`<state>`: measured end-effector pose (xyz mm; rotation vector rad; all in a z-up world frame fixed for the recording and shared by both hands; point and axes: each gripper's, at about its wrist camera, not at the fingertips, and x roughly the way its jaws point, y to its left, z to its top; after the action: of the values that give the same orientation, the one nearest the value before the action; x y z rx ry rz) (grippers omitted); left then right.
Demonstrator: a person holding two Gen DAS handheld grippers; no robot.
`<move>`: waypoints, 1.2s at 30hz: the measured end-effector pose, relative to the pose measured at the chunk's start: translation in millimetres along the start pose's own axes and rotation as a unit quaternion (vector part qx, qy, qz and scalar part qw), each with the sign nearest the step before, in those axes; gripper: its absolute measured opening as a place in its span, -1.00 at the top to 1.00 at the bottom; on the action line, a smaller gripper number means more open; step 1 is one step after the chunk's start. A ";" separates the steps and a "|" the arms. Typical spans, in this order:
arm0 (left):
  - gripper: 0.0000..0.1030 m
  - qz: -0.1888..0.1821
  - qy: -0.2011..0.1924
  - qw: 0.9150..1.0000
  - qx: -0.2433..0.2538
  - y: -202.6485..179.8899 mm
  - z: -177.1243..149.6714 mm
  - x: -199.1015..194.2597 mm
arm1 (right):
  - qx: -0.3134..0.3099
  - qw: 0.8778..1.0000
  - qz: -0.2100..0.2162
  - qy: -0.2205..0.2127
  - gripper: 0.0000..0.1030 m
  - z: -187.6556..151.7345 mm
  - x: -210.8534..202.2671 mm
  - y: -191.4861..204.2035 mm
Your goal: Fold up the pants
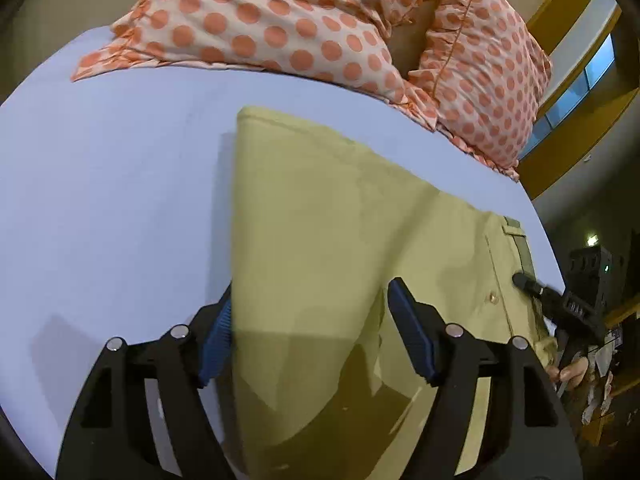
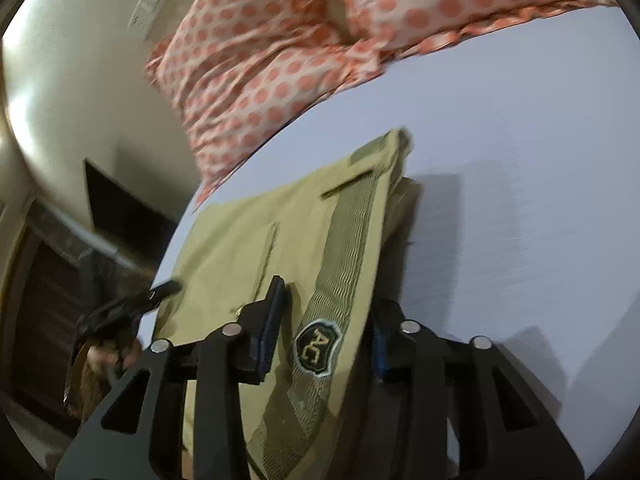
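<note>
Khaki pants [image 1: 320,232] lie on a light blue bed sheet [image 1: 112,184]. My left gripper [image 1: 310,300] is open, its blue-padded jaws straddling a raised fold of the pant leg, one jaw under the cloth's left edge. My right gripper [image 2: 326,312] is open around the waistband end [image 2: 340,240], which has an olive stripe and an "AC" badge [image 2: 316,346]. The cloth hangs loosely between the jaws. The right gripper's tip also shows in the left wrist view [image 1: 532,286] at the waistband. The left gripper's tip shows in the right wrist view [image 2: 160,292] at the pants' left edge.
Two orange polka-dot pillows [image 1: 280,20] lie at the head of the bed, beyond the pants. The bed edge runs on the right in the left wrist view, with a yellow-framed window [image 1: 576,88] beyond it. Dark furniture [image 2: 116,208] stands against the wall left of the bed.
</note>
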<state>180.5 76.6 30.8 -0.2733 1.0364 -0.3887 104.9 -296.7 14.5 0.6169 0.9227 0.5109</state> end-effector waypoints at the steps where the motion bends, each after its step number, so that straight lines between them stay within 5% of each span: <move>1: 0.21 0.001 0.004 1.000 0.002 -1.0 0.0 2.5 | 0.011 1.000 0.020 0.007 0.61 0.6 1.2 -3.4; 2: 0.78 -0.003 0.009 1.000 0.003 -2.6 -0.5 1.9 | 0.031 0.998 0.053 0.013 0.69 2.4 0.1 -9.9; 3: 0.84 -0.011 0.011 1.000 0.002 -3.0 0.6 0.2 | 0.039 0.997 0.069 0.014 0.71 3.9 -1.2 -12.1; 7: 0.86 0.003 -0.011 0.999 0.042 -21.1 20.3 -7.6 | 0.034 0.996 0.086 0.010 0.76 30.7 -7.0 0.7; 13: 0.85 0.055 -0.067 0.993 0.081 -55.7 92.4 18.4 | 0.016 0.998 0.042 -0.052 0.77 111.9 -8.4 9.6; 16: 0.81 0.091 -0.052 0.993 0.059 -59.7 119.5 58.8 | 0.013 0.997 -0.039 -0.069 0.71 133.6 7.4 -4.9; 18: 0.69 0.152 -0.036 0.985 0.067 -60.4 124.0 78.5 | 0.002 0.991 -0.125 -0.049 0.50 135.7 25.2 -13.6; 20: 0.58 0.163 -0.051 0.983 0.066 -56.7 117.3 67.9 | 0.004 0.980 -0.194 -0.030 0.24 133.5 27.8 -24.9; 22: 0.40 0.157 -0.089 0.982 0.061 -52.2 104.4 40.5 | 0.003 0.969 -0.235 -0.081 -0.01 130.4 0.0 -27.0; 24: 0.23 0.121 -0.119 0.984 0.052 -52.2 90.2 13.7 | -0.002 0.968 -0.217 -0.127 -0.06 124.0 -27.0 -22.7; 26: -0.02 0.044 -0.124 0.990 0.055 -61.5 72.7 -3.6 | -0.005 0.983 -0.140 -0.114 -0.07 118.0 -34.2 -14.0; 29: -0.09 -0.006 -0.066 0.996 0.064 -79.1 57.9 15.8 | -0.025 0.994 -0.079 -0.068 -0.34 108.3 -18.5 1.3; 33: -0.08 0.017 0.008 0.998 0.058 -89.6 50.9 64.5 | -0.018 0.994 -0.105 -0.009 -0.48 100.5 19.0 7.6; 36: -0.13 0.051 -0.003 0.995 0.083 -99.8 44.7 68.8 | 0.007 0.994 -0.113 0.002 -0.48 96.4 22.9 -4.8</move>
<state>232.3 -41.5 38.6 -0.0722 1.0008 -0.3800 199.1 -311.1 42.1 0.5161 0.9862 0.3023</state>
